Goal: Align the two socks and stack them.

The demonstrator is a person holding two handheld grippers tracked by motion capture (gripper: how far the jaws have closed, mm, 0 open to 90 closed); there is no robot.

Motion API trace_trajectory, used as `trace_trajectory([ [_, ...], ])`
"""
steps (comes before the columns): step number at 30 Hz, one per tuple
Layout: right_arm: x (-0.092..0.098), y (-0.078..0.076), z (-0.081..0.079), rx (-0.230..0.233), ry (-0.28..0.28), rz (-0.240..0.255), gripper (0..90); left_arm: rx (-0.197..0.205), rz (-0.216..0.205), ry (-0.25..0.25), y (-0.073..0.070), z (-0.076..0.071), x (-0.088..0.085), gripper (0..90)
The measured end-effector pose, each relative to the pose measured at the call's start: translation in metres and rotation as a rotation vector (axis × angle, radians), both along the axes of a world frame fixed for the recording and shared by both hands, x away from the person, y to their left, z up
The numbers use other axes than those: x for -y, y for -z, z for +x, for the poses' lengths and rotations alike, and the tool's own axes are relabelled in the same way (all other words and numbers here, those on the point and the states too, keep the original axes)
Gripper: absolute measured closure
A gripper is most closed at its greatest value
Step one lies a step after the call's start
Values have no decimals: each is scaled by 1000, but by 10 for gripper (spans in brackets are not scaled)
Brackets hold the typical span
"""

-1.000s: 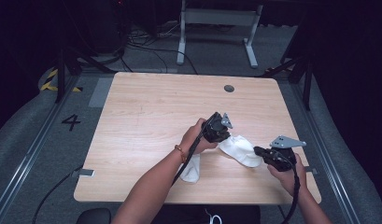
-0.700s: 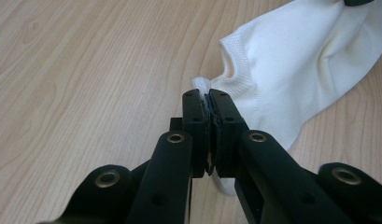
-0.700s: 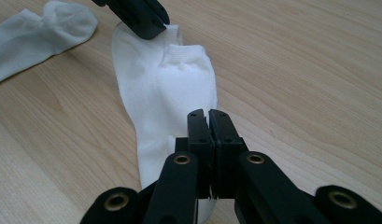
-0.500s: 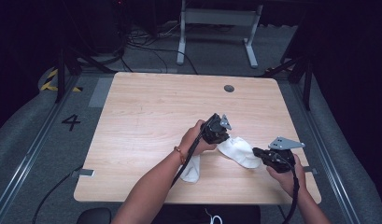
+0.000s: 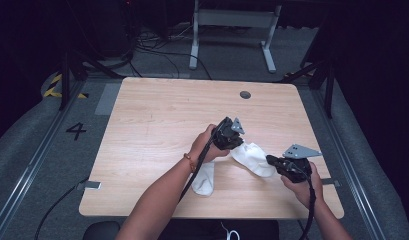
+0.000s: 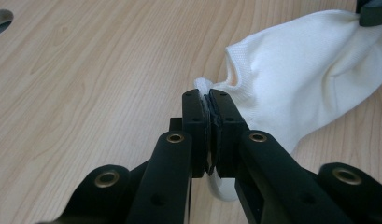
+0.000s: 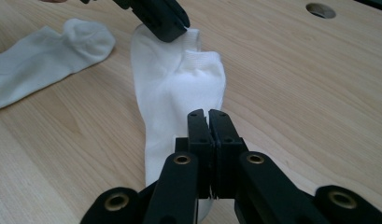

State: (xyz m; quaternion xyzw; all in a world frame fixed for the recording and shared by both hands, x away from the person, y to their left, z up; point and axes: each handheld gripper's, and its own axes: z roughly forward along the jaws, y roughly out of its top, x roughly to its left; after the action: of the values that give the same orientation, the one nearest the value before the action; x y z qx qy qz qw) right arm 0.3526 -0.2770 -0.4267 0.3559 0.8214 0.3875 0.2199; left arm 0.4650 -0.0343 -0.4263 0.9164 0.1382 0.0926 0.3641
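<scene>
Left gripper [image 5: 235, 141] and right gripper [image 5: 272, 161] touch opposite ends of one white sock [image 5: 252, 159].

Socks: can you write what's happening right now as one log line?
left gripper: shut on sock cuff | right gripper: shut on sock toe | second sock: flat on table

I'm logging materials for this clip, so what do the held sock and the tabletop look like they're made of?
Held sock: soft white knit fabric, probably cotton blend; ribbed cuff and fine weave show, and it creases limply. Table: light wood-grain surface with a matte sheen, possibly laminate rather than solid wood; the grain lines look very even.
</scene>
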Motion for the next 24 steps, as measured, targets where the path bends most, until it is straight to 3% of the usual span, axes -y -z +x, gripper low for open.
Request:
trace_trajectory([
  [2,-14,-1,-3,16,-36,-24,886,4,-31,8,2,1,-10,850],
  [12,-60,-8,-3,69,-130,-49,886,28,-86,-6,-2,3,-46,847],
  [14,-71,-11,-5,81,-153,-59,886,29,-114,4,-2,2,-53,846],
  [18,-96,-12,-12,108,-203,-107,886,33,-117,6,2,1,-65,837],
  [24,-119,-9,-19,118,-257,-147,886,29,-133,7,12,-3,-82,821],
])
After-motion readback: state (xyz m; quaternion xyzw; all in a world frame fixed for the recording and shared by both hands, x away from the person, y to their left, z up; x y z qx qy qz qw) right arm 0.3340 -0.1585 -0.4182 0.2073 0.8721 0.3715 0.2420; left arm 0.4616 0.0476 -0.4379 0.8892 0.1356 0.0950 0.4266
